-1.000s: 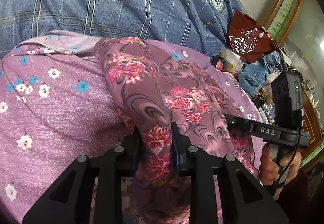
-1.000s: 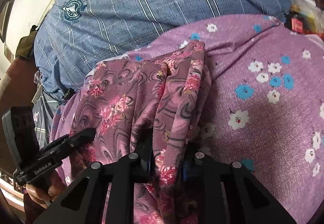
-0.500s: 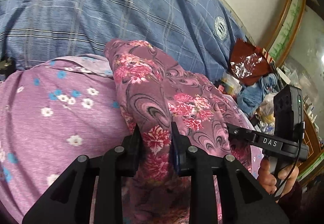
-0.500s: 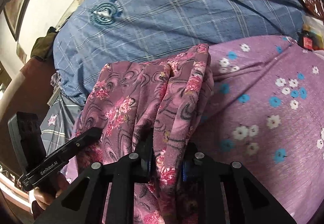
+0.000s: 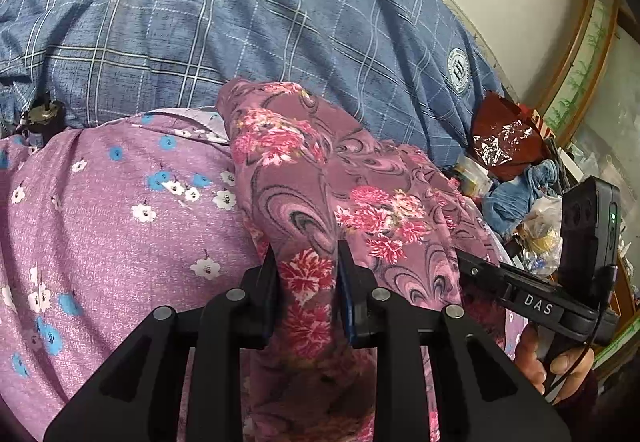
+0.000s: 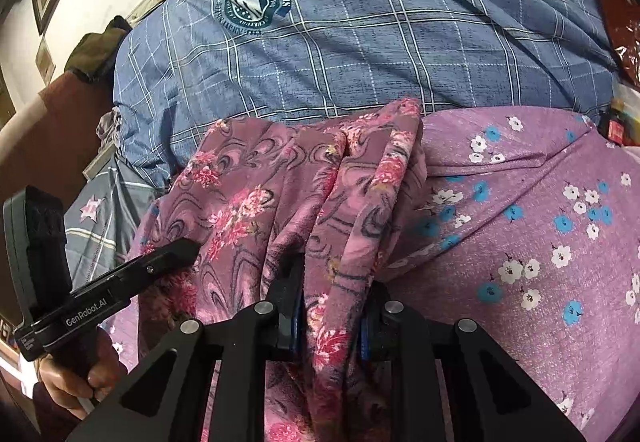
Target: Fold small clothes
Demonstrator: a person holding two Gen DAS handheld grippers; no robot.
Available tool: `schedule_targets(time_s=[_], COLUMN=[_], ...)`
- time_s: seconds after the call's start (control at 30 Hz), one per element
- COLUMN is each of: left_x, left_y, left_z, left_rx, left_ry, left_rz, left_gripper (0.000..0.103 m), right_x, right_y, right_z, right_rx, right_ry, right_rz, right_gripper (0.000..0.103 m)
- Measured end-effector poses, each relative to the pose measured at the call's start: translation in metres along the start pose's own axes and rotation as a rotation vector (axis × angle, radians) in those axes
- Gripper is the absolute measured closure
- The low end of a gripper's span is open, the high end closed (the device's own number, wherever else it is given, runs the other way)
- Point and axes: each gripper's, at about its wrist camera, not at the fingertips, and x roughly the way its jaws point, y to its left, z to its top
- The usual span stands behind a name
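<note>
A mauve garment with pink flowers and dark swirls (image 5: 316, 178) is lifted above the bed, stretched between both grippers. My left gripper (image 5: 307, 278) is shut on one bunched edge of it. My right gripper (image 6: 332, 282) is shut on the other bunched edge of the garment (image 6: 256, 202). Each gripper shows in the other's view: the right gripper at the right edge (image 5: 472, 266), the left gripper at the left edge (image 6: 188, 248). The cloth hangs down between the jaws and hides the fingertips.
A purple cloth with small white and blue flowers (image 5: 100, 222) lies spread under the garment. Behind it is a blue plaid bedcover with round crests (image 5: 240, 22). A red shiny bag (image 5: 504, 138), blue cloth and clutter sit at the far right.
Both grippers have risen and tilted up with the garment held. More of the blue plaid cover and the wall shows now, and the purple cloth sits lower in view.
</note>
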Motion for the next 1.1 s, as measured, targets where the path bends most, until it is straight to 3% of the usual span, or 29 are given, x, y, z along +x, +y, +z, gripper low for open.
schedule_targets(time_s=[1.1], left_x=[0.023], left_y=[-0.005], left_z=[-0.003], left_rx=[-0.018], left_ry=[0.048], left_rz=[0.025], left_gripper=[0.08], right_x=[0.008], right_y=[-0.006], right_z=[-0.007], right_rx=[-0.011], right_ry=[0.022], right_rz=[-0.058], right_gripper=[0.083])
